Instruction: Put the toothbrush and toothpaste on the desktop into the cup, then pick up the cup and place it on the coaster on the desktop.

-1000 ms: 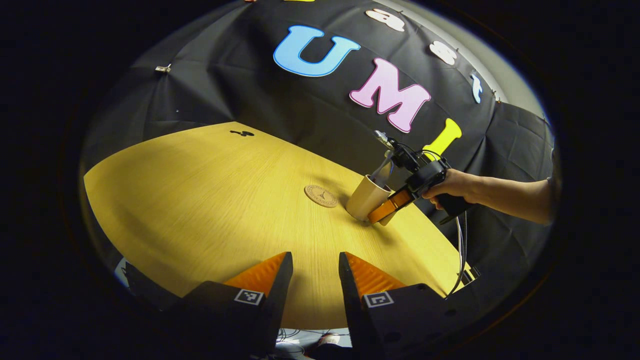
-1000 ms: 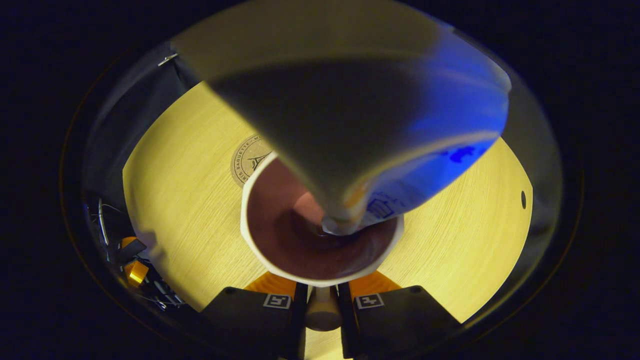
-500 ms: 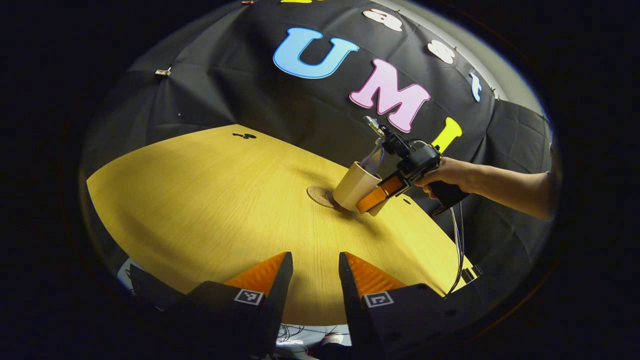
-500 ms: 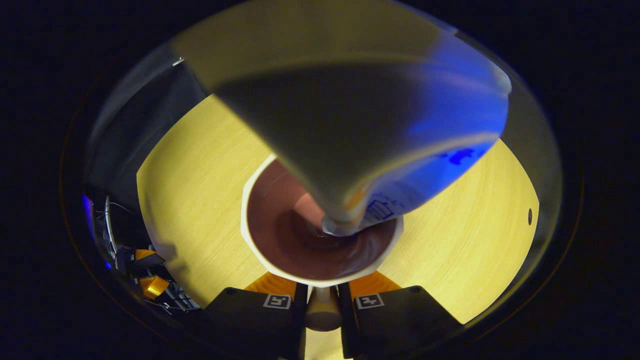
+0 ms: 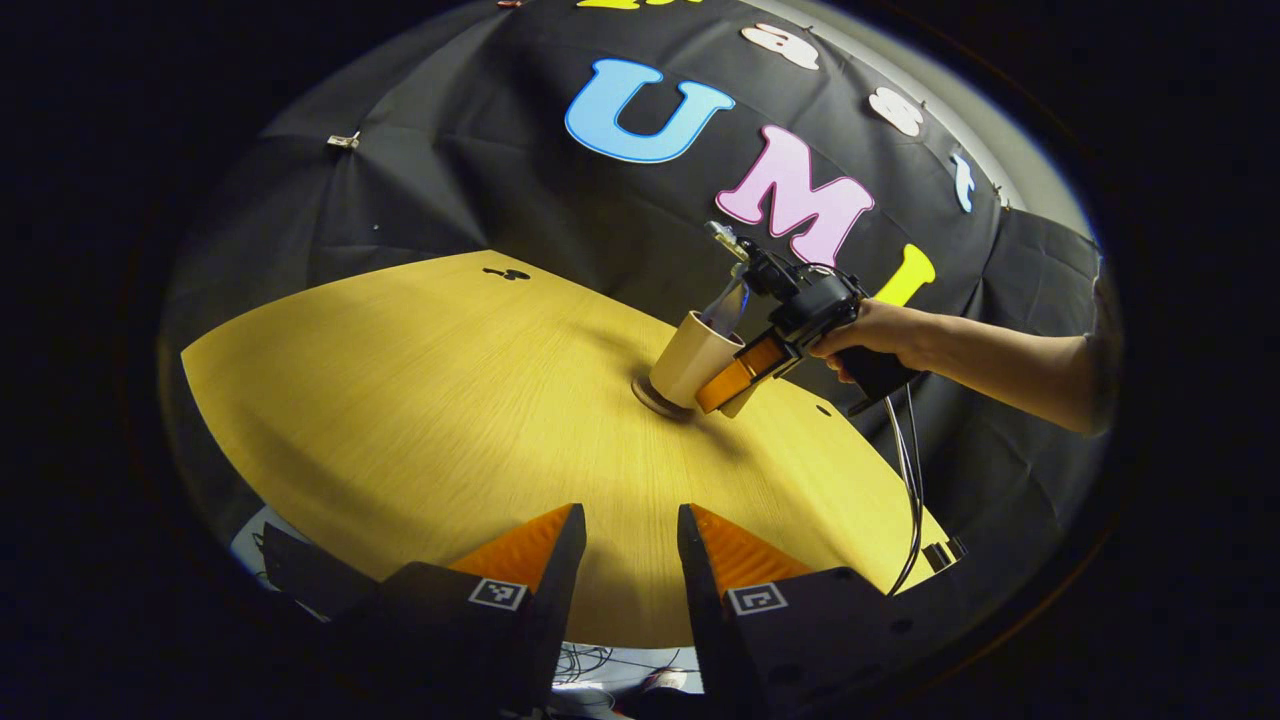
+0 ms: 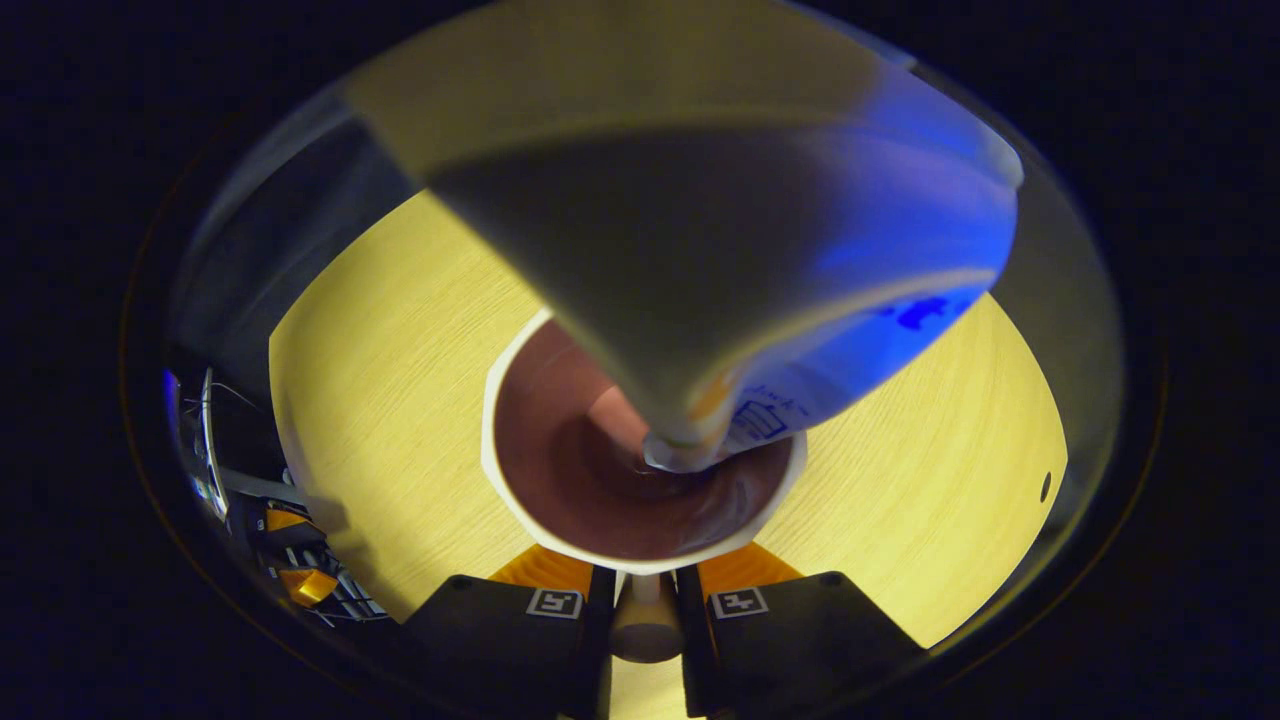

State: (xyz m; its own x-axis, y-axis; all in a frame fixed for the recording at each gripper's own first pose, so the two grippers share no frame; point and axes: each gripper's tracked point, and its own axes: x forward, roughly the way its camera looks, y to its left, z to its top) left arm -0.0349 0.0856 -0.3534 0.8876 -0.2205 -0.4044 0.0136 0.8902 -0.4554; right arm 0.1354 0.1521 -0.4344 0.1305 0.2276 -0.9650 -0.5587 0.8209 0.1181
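1. Step in hand: the last one, setting the cup (image 5: 692, 357) onto the coaster (image 5: 652, 398). Judged from the cup's load, the filling steps are finished.
2. Cup: pale outside, dark brownish inside. In the left gripper view it is tilted and sits over the coaster, covering most of it. Whether its base is in full contact or just above cannot be told.
3. Toothpaste (image 6: 720, 250): tube standing cap-down inside the cup, its broad end looming toward the camera in the right gripper view.
4. Toothbrush (image 5: 728, 262): a slim item rising from the cup mouth beside the tube, seen far off in the left gripper view; detail too small to confirm.
5. Right claw (image 6: 645, 590): pinching the cup's handle, one finger on each side, close under the rim. A hand (image 5: 870, 335) holds it from the far side of the counter (image 5: 420, 400).
6. Left claw (image 5: 622, 560): spread, nothing between its fingers, low over the counter's near edge, well apart from the cup.
7. Next move calls for: levelling the cup, lowering it until the base sits flat and centred on the coaster, then spreading the right claw and drawing back along the handle without nudging it.
8. Risk, as a judgement: the tall tube makes the load top-heavy; release while tilted could tip the cup.
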